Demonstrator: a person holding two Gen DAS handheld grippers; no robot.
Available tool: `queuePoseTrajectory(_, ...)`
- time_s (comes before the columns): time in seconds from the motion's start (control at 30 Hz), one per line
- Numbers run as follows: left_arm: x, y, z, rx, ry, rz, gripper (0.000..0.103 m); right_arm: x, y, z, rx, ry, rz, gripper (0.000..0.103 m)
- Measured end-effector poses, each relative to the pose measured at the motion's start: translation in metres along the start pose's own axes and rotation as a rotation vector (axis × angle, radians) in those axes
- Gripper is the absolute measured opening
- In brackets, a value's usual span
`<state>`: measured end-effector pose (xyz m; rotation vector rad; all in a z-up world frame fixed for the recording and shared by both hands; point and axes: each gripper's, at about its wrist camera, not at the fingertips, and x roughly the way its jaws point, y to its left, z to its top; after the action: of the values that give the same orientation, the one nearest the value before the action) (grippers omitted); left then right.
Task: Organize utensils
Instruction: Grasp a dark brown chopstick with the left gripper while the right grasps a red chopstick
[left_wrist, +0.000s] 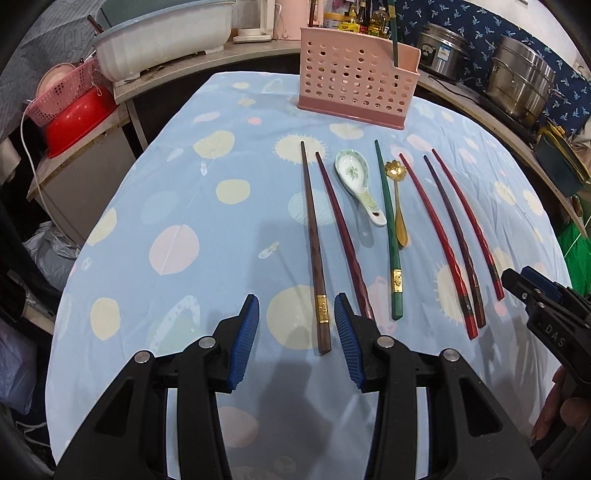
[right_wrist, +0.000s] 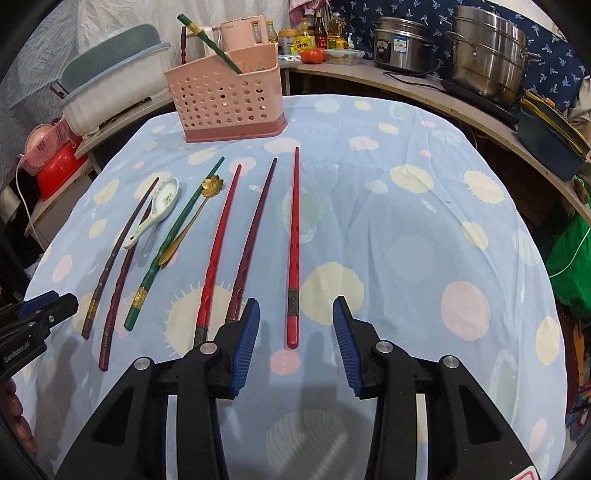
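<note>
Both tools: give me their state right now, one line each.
Left tool: open, holding nothing, above the brown chopstick.
Right tool: open, holding nothing, above the red chopstick.

A steel steamer pot (right_wrist: 487, 51) and rice cooker (right_wrist: 400, 44) stand behind the spotted blue tablecloth (right_wrist: 406, 229).

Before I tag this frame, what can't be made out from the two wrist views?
- Pink caddy: its inside and the lower ends of the green chopstick standing in it are hidden by the perforated wall, both views.
- Dark chopstick: near end hidden behind the right gripper, right wrist view.
- Left gripper: open in its own view; in the right view, cut off by the frame edge.
- Bottle labels: too small.
</note>
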<state>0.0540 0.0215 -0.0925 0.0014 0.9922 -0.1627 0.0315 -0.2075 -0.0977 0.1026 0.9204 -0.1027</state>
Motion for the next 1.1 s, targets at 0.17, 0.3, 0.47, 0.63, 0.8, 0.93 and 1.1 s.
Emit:
queuePoseTrajectory(0.17, 0.005, 0.0, 0.0, -0.006, 0.009, -0.009, 0.04, 0.011, 0.001, 0.002, 0.002, 0.014, -0.002, 0.032)
queuePoseTrajectory(0.3, 0.009, -0.003, -0.002, 0.002, 0.017, -0.016, 0.04, 0.018, 0.0, 0.001, 0.006, 0.03, -0.003, 0.027)
queuePoseTrajectory(0.47, 0.018, -0.004, -0.005, -0.004, 0.037, -0.02, 0.04, 0.022, -0.001, -0.001, 0.006, 0.038, -0.004, 0.024)
queuePoseTrajectory(0.63, 0.022, -0.005, -0.007, 0.004, 0.042, -0.011, 0.032, 0.023, -0.001, -0.001, 0.007, 0.037, -0.004, 0.023)
queuePoseTrajectory(0.8, 0.023, -0.005, -0.008, 0.017, 0.04, -0.008, 0.02, 0.023, -0.001, -0.001, 0.004, 0.032, -0.007, 0.023)
queuePoseTrajectory(0.93, 0.024, -0.006, -0.008, 0.024, 0.038, -0.012, 0.012, 0.024, -0.002, -0.001, 0.002, 0.029, -0.01, 0.022)
queuePoseTrajectory(1.1, 0.024, -0.008, -0.009, 0.033, 0.037, -0.01, 0.007, 0.025, -0.002, -0.001, 0.002, 0.027, -0.008, 0.011)
